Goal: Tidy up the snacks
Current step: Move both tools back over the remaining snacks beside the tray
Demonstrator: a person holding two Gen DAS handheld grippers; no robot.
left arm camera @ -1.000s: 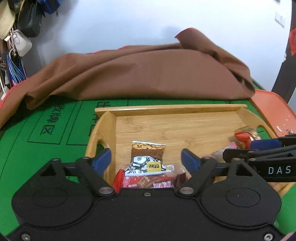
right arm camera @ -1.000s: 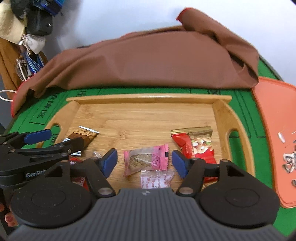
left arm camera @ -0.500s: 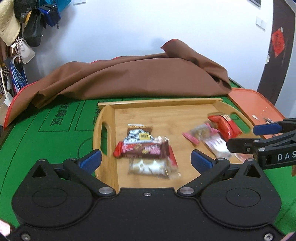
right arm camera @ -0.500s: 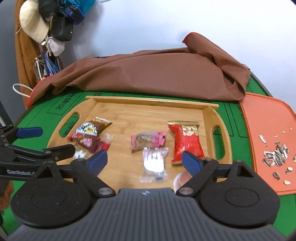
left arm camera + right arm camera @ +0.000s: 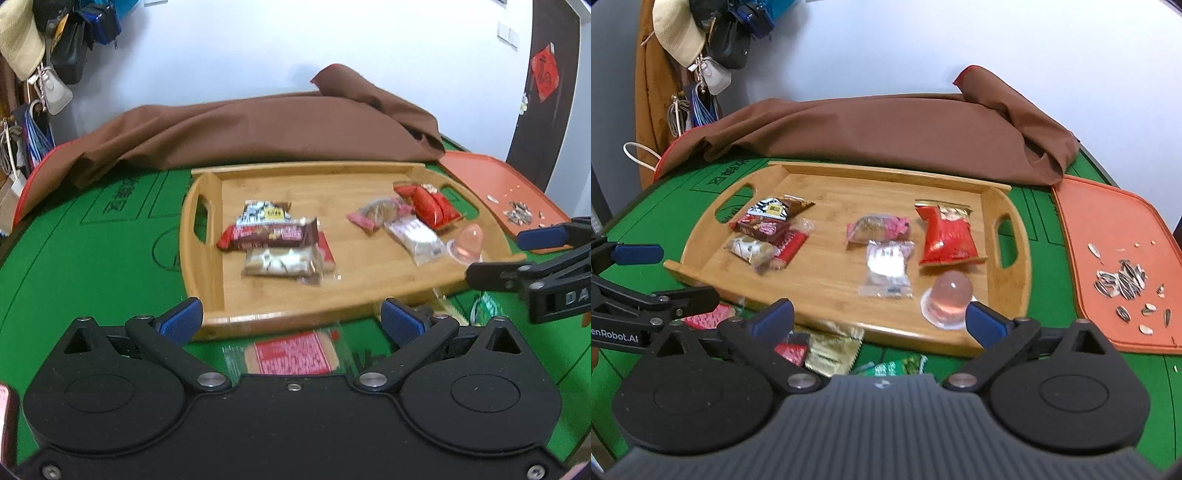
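A bamboo tray [image 5: 373, 295] [image 5: 827, 291] on the green table holds several snacks: a brown bar [image 5: 271, 234], a clear-wrapped biscuit [image 5: 280, 263], a pink packet [image 5: 877, 228], a red bag [image 5: 947, 236] and a pink jelly cup [image 5: 951, 297]. My left gripper [image 5: 291, 321] is open and empty above a red-and-clear packet [image 5: 291, 356] lying on the table in front of the tray. My right gripper [image 5: 879, 317] is open and empty above loose gold [image 5: 831, 352] and green [image 5: 892, 367] packets.
A brown cloth [image 5: 258, 129] is heaped behind the tray. An orange board [image 5: 1119, 266] with sunflower seeds [image 5: 1123, 282] lies to the right. Bags and a hat [image 5: 679, 33] hang at the far left.
Both grippers have pulled back and up from the tray and opened wider. The tray's front edge and loose packets in front of it have come into view.
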